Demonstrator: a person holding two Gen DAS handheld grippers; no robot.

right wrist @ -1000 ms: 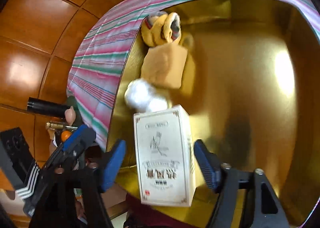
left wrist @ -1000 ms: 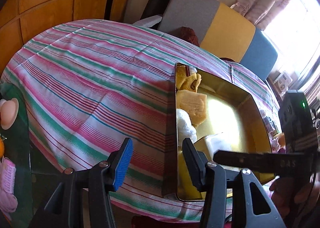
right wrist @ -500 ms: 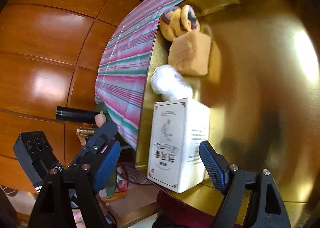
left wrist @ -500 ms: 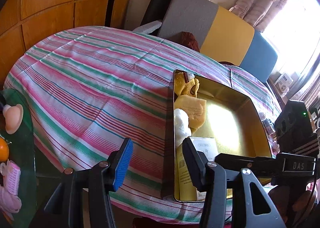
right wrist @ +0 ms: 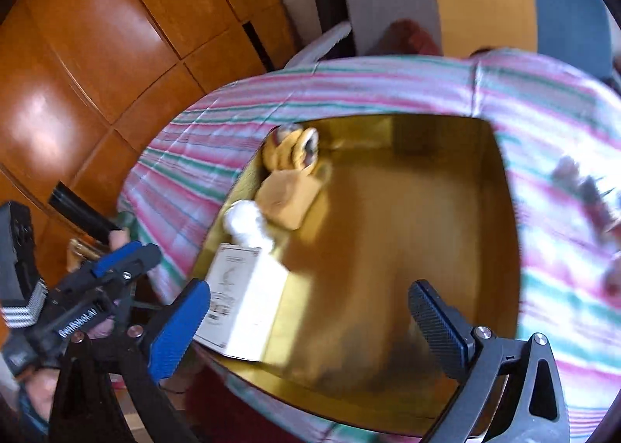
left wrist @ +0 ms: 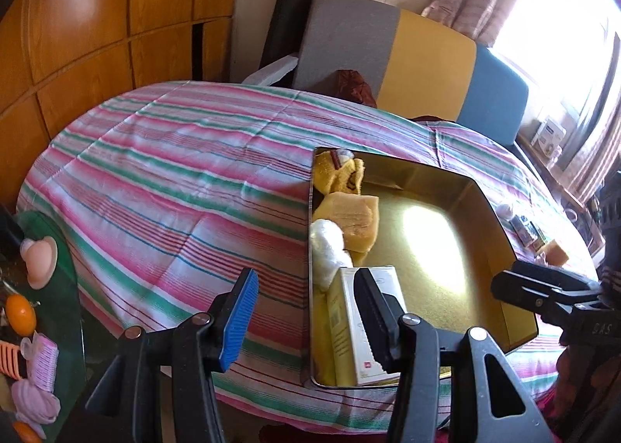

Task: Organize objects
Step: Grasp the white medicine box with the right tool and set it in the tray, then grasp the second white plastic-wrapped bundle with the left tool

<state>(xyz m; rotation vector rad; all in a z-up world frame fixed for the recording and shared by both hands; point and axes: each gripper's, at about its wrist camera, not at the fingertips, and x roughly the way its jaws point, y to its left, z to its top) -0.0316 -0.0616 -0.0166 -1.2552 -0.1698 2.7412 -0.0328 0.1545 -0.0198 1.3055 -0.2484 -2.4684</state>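
Note:
A gold metal tin sits on the striped tablecloth. Along its left wall lie a yellow plush toy, a tan folded cloth, a white fluffy ball and an upright white box. My left gripper is open and empty, astride the tin's near left corner. My right gripper is open and empty, raised over the tin's near part, with the box to its left. The view is blurred.
The striped tablecloth covers the table. Small items lie on the cloth right of the tin. A sofa stands behind. A green glass side table with an orange and pink items stands at the left. Wooden panels line the wall.
My right gripper let go of the white box, which now stands in the tin, and pulled up and back. My left gripper drew back slightly.

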